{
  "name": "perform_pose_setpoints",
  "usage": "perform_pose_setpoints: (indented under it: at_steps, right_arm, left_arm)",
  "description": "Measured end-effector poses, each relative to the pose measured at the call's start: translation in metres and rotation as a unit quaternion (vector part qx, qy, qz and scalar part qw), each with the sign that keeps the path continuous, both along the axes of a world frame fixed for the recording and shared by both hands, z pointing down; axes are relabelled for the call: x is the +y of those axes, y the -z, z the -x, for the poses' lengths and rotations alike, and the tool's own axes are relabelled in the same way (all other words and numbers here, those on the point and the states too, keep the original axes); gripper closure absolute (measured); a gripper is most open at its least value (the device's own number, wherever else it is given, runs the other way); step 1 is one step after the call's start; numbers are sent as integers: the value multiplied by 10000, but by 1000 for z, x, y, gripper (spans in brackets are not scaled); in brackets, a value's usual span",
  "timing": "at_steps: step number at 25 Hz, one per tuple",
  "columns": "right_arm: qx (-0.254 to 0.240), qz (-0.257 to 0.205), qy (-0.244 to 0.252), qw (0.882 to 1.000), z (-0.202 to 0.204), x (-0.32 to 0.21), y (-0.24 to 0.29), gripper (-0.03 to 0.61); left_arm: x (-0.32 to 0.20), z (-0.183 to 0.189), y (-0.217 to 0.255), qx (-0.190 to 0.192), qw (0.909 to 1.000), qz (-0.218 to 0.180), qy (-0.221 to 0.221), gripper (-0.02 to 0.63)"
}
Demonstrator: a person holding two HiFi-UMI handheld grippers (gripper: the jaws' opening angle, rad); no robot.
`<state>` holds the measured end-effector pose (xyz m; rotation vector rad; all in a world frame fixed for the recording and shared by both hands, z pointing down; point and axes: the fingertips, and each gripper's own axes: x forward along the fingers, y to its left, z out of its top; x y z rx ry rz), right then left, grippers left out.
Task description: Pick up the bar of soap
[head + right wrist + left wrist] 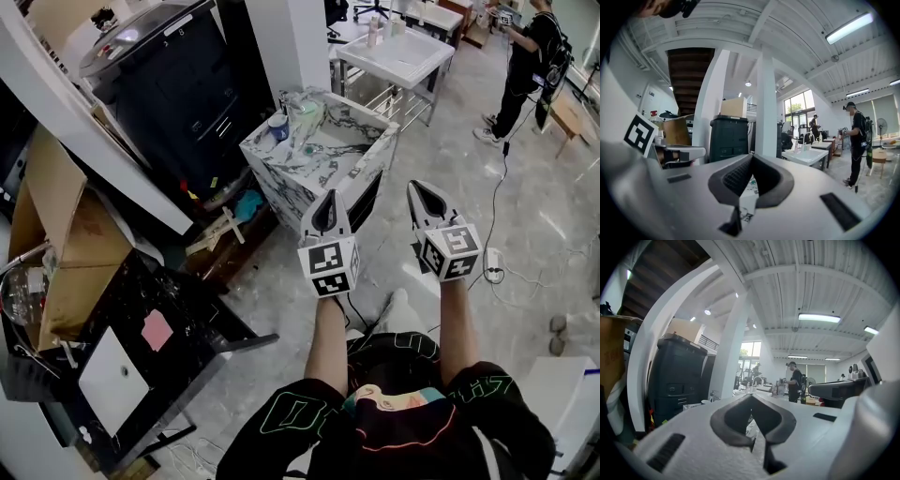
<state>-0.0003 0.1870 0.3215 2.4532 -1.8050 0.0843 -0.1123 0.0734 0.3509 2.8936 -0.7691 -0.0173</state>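
Observation:
My left gripper [330,200] and right gripper [420,188] are held side by side in the air, jaws pointing at a marble-patterned sink cabinet [367,157] a step ahead. Both are shut with nothing between the jaws. In the left gripper view the left gripper [751,397] has its dark pads meeting at the tips. The right gripper [752,157] looks the same in its own view. On the cabinet stand a blue cup [278,126] and a pale green item [305,111], and a small teal thing [308,148] lies in the basin. I cannot make out a bar of soap for certain.
A white sink table [403,58] stands behind the cabinet, and a person [525,66] in black is at the far right. A dark bin [178,84], a cardboard box [66,239] and a black counter [178,309] fill the left. A cable and power strip [493,266] lie on the floor.

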Motion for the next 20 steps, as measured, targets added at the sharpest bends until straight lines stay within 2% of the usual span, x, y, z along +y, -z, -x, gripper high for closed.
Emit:
perform_pose_setpoints:
  at_steps: [8,11,16,20]
  right_arm:
    - [149,-218,35,9996,-14,-7,24,574]
    - [6,-322,34,9995,-26,-13,24,574]
    - [-164,-351,304,9988,-36,-45,12,574]
    - [-230,-359,448,9981,-58,-68,3,574]
  left_arm:
    - [-15,-9,21,154,9997,-163,41,606]
    - [-17,-14,22,90,9996,-254,56,606]
    - [-46,-17,11,-113,9991,-209,356,606]
    - [-65,-37,4,-196,9986,-194,444,606]
